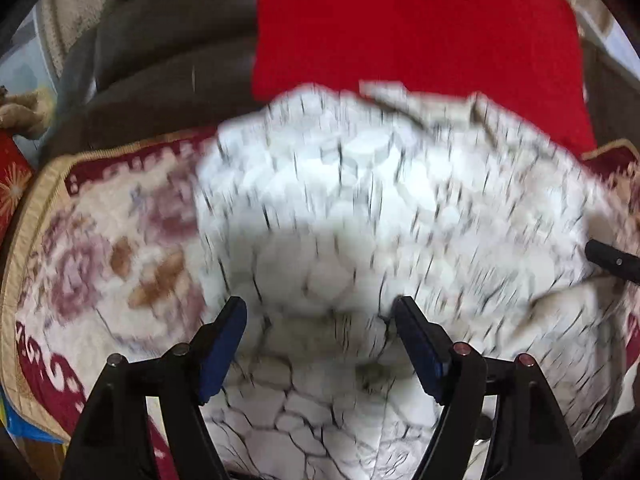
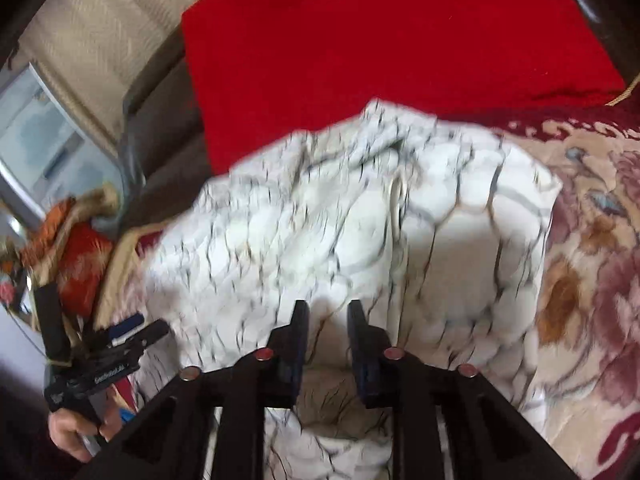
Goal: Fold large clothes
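Observation:
A large white garment (image 1: pixel 360 208) with a black crackle pattern lies bunched on a floral blanket (image 1: pixel 100 248). My left gripper (image 1: pixel 320 308) hangs just above the garment's near part. It is open wide, with cloth under the gap and no pad touching it. In the right wrist view the garment (image 2: pixel 320 232) fills the middle. My right gripper (image 2: pixel 328 312) has a narrow gap with a beige fold of the garment in it, and blur hides whether the pads press on it. A hand (image 2: pixel 68 436) holds the left gripper (image 2: pixel 104 324) at the garment's left edge.
A red cloth (image 1: pixel 420 28) lies behind the garment against a dark sofa back (image 1: pixel 160 48). The floral blanket (image 2: pixel 592 280) has a maroon border and spreads to both sides. A stuffed toy (image 1: pixel 20 114) and colourful items (image 2: pixel 80 256) sit at the left edge.

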Tool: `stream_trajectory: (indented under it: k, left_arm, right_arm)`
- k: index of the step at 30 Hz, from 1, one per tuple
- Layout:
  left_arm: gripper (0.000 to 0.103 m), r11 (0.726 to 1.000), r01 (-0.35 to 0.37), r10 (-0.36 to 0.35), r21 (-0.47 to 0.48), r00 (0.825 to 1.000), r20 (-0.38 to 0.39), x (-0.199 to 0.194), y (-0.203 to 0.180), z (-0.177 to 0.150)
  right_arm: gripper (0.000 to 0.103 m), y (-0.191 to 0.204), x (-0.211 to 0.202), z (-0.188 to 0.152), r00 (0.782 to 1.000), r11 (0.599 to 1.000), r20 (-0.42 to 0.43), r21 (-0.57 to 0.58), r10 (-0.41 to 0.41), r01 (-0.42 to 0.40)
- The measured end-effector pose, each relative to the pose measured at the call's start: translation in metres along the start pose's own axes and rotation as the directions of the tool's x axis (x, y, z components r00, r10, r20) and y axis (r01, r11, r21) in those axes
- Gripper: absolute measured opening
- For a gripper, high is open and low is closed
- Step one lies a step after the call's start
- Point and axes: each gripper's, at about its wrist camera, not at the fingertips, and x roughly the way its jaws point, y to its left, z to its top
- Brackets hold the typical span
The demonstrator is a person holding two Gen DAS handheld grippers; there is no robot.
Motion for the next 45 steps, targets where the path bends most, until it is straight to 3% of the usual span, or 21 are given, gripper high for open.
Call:
stream_trajectory:
  k: [2, 8, 10, 11, 12, 14, 18, 22, 26, 32, 35, 36, 38, 39, 42, 43, 44, 45]
  left_arm:
    - [0.077, 1.0, 0.002, -0.003, -0.013, 0.999, -0.034, 0.006, -0.001, -0.006]
    - [0.077, 0.996, 0.052, -0.05, -0.072, 0.998, 0.029, -0.03, 0.012, -0.02]
    - [0.077, 0.997, 0.038, -0.034, -0.064, 0.997, 0.064, -0.05, 0.021, -0.032]
    - [0.077, 0.997, 0.033, -0.028, -0.066, 0.997, 0.076, -0.058, 0.027, -0.038]
    - [0.077, 0.997, 0.029, -0.023, -0.072, 0.996, 0.085, -0.066, 0.036, -0.047]
    - [0.079, 0.994, 0.027, -0.017, -0.11, 0.996, 0.084, -0.079, 0.059, -0.072]
    - [0.079, 0.98, 0.022, -0.014, -0.196, 0.999, 0.039, -0.083, 0.101, -0.116]
    - [0.079, 0.963, 0.03, -0.034, -0.267, 0.999, -0.012, -0.088, 0.128, -0.162]
    - [0.084, 0.962, 0.039, -0.061, -0.269, 0.995, -0.076, -0.078, 0.136, -0.19]
    - [0.084, 0.987, 0.04, -0.07, -0.157, 0.978, -0.194, -0.04, 0.127, -0.22]
    - [0.084, 0.983, 0.106, -0.14, -0.149, 0.958, -0.249, -0.02, 0.123, -0.224]
    - [0.084, 0.98, 0.141, -0.171, -0.14, 0.956, -0.238, -0.015, 0.121, -0.224]
    - [0.084, 0.983, 0.144, -0.167, -0.114, 0.96, -0.224, -0.008, 0.119, -0.223]
    - [0.084, 0.984, 0.141, -0.162, -0.108, 0.962, -0.221, -0.004, 0.119, -0.223]
    - [0.083, 0.974, 0.192, -0.218, -0.124, 0.943, -0.25, 0.01, 0.116, -0.228]
    - [0.077, 0.969, 0.217, -0.242, -0.121, 0.937, -0.253, 0.012, 0.113, -0.231]
    - [0.059, 0.962, 0.245, -0.268, -0.12, 0.931, -0.25, 0.013, 0.11, -0.231]
    - [0.05, 0.956, 0.266, -0.289, -0.121, 0.925, -0.247, 0.014, 0.108, -0.231]
  right_arm:
    - [0.028, -0.001, 0.012, -0.009, 0.998, 0.999, -0.053, -0.014, -0.039, 0.038]
    - [0.032, -0.004, -0.014, -0.018, 1.0, 1.0, 0.023, -0.03, -0.01, 0.01]
    - [0.043, -0.005, -0.03, -0.023, 0.998, 0.999, 0.065, -0.047, 0.011, -0.008]
    - [0.062, -0.008, -0.038, -0.027, 0.996, 0.999, 0.079, -0.038, 0.028, -0.025]
    - [0.07, -0.008, -0.042, -0.03, 0.994, 0.999, 0.095, -0.022, 0.05, -0.048]
    - [0.07, -0.015, -0.056, -0.039, 0.987, 0.994, 0.125, 0.016, 0.105, -0.108]
    - [0.07, -0.016, -0.08, -0.068, 0.979, 0.988, 0.135, 0.013, 0.151, -0.154]
    - [0.07, -0.016, -0.11, -0.112, 0.977, 0.983, 0.108, -0.024, 0.184, -0.182]
    - [0.074, -0.024, -0.133, -0.163, 0.98, 0.981, 0.056, -0.02, 0.192, -0.191]
    - [0.074, -0.045, -0.133, -0.221, 0.993, 0.999, -0.108, 0.015, 0.051, -0.049]
    - [0.074, -0.056, -0.117, -0.238, 0.98, 0.999, -0.194, 0.023, -0.033, 0.039]
    - [0.074, -0.059, -0.112, -0.242, 0.975, 0.998, -0.216, 0.024, -0.049, 0.056]
    - [0.074, -0.064, -0.101, -0.248, 0.962, 0.994, -0.254, 0.02, -0.102, 0.11]
    - [0.074, -0.066, -0.099, -0.25, 0.96, 0.992, -0.256, 0.022, -0.111, 0.121]
    - [0.074, -0.074, -0.089, -0.252, 0.953, 0.987, -0.266, 0.033, -0.146, 0.16]
    - [0.074, -0.076, -0.086, -0.252, 0.95, 0.984, -0.269, 0.033, -0.159, 0.174]
    - [0.074, -0.079, -0.085, -0.255, 0.947, 0.982, -0.27, 0.033, -0.171, 0.187]
    - [0.074, -0.079, -0.078, -0.254, 0.944, 0.979, -0.274, 0.034, -0.183, 0.2]
